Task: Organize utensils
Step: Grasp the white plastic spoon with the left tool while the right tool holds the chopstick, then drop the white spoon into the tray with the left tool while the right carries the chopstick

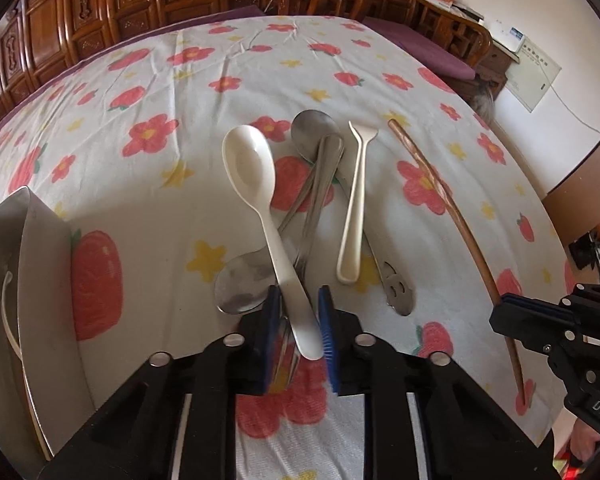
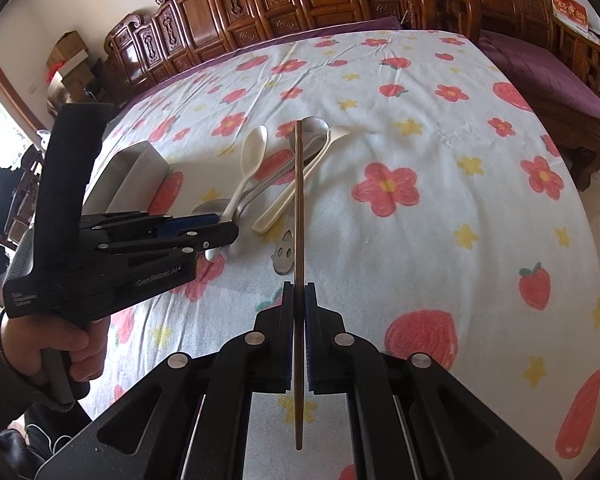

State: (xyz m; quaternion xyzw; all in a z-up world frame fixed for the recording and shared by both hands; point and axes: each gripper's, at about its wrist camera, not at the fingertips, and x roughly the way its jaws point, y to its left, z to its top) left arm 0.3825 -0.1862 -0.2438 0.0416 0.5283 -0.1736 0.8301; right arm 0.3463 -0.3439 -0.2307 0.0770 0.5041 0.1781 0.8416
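A pile of utensils lies on the flowered cloth: a white spoon (image 1: 249,168), steel spoons (image 1: 315,136), a cream fork (image 1: 356,208) and a flat steel piece with holes (image 1: 396,286). My left gripper (image 1: 299,308) has its blue pads on either side of the white spoon's handle, pressed against it. The white spoon also shows in the right wrist view (image 2: 249,160). My right gripper (image 2: 299,300) is shut on a brown chopstick (image 2: 299,200), which points forward over the pile. The chopstick (image 1: 440,196) and right gripper (image 1: 512,312) also show in the left wrist view.
A steel utensil box (image 1: 32,264) stands at the left; it also shows in the right wrist view (image 2: 136,172). Carved wooden furniture (image 1: 120,4) runs along the far edge of the cloth. A wooden chair (image 1: 452,28) and a white wall are at the right.
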